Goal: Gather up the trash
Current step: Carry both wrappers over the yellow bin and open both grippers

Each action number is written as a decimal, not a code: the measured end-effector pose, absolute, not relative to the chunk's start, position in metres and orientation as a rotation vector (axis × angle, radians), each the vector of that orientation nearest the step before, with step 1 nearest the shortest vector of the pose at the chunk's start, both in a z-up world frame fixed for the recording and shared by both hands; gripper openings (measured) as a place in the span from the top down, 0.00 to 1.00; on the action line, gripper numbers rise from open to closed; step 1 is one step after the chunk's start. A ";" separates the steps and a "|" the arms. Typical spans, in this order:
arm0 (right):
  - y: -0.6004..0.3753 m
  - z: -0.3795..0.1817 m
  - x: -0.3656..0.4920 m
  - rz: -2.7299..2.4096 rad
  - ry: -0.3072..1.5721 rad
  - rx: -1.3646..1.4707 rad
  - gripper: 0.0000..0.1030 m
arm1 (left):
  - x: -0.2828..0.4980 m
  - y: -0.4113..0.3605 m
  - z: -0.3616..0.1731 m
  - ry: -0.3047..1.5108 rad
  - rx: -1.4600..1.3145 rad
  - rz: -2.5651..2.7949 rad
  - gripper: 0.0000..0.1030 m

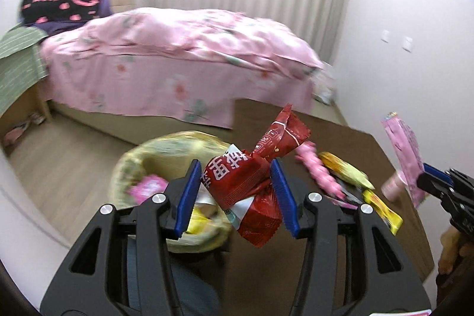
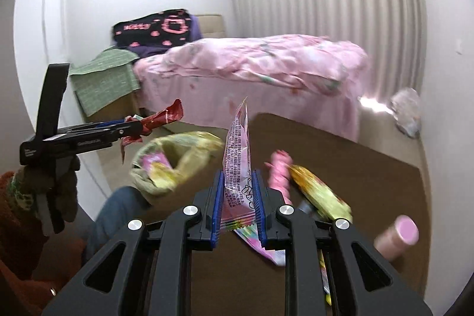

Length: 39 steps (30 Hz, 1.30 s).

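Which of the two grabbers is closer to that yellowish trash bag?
Left. The left gripper, clamping a red wrapper, hangs beside the trash bag; the right gripper, holding a pink wrapper, sits farther right.

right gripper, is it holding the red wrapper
No, the right gripper is clamped on a pink printed wrapper; the red wrapper sits between the pads of the left gripper.

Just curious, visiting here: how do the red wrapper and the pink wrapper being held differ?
The red wrapper is crumpled and bulky, with large white characters; the pink wrapper is flat, standing upright, with small print. The red sits in the left hand-held gripper, the pink in the right one. Both are held above the brown table.
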State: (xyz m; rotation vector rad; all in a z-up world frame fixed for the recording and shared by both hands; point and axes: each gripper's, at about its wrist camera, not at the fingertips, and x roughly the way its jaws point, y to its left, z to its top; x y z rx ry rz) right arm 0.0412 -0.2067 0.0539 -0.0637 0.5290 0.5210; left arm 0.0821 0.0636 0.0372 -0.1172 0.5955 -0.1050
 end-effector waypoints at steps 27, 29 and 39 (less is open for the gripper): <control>-0.084 0.024 0.170 0.699 0.638 -0.187 0.82 | 0.179 0.137 -0.095 0.847 -0.288 0.115 0.55; -0.076 0.018 0.177 0.716 0.654 -0.180 0.82 | 0.179 0.143 -0.103 0.856 -0.316 0.120 0.55; -0.040 -0.008 0.206 0.758 0.718 -0.136 0.62 | 0.143 0.173 -0.046 0.633 -0.474 0.135 0.33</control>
